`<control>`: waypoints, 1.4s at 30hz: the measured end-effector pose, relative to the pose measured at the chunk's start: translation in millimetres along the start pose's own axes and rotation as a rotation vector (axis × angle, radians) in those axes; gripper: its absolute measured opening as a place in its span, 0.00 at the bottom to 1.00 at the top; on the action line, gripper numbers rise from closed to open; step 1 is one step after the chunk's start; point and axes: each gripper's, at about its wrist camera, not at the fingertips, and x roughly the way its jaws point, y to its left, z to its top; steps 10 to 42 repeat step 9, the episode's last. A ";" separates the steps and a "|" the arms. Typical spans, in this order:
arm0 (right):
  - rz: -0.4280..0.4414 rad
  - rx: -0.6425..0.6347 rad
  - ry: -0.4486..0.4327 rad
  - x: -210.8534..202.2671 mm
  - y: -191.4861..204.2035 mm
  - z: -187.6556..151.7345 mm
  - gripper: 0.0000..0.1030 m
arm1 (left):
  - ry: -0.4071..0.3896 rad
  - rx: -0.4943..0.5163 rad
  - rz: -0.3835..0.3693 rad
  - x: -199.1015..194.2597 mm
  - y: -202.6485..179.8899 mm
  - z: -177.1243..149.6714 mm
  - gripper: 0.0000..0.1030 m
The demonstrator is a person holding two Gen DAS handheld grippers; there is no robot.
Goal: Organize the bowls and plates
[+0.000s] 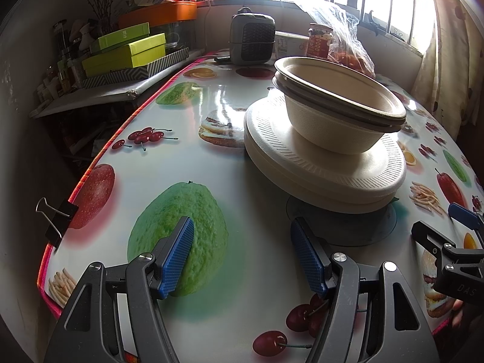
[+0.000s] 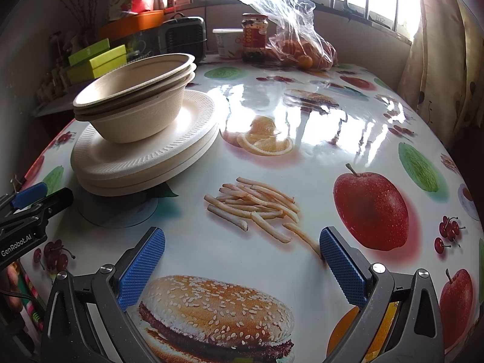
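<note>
The tabletop (image 2: 302, 139) is covered in glossy white printed with red apples, green fruit, orange slices, dark red cherries, pale yellow fries and brown sesame burgers, and is edged in a red-pink stripe. The stacked bowls (image 2: 136, 103) are seen in plain beige, and the plates (image 2: 145, 163) beneath in off-white with a finely ribbed rim. Blue, cross-hatched pads on dark grey arms are shown on the left claw (image 1: 245, 257) and the right claw (image 2: 242, 269). Lime green is worn by the boxes (image 1: 127, 51), above a black-and-white zigzag box (image 1: 136, 72). A red label is carried by the jar (image 2: 254, 37).
</note>
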 end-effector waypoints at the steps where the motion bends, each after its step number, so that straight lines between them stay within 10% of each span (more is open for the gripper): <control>1: 0.000 0.000 0.000 0.0 0.0 0.0 0.99 | 0.001 -0.001 -0.001 0.3 -0.5 0.6 0.65; 42: -0.001 0.001 0.000 0.1 -0.3 -0.1 0.99 | 0.001 0.003 -0.001 0.6 -1.9 2.0 0.65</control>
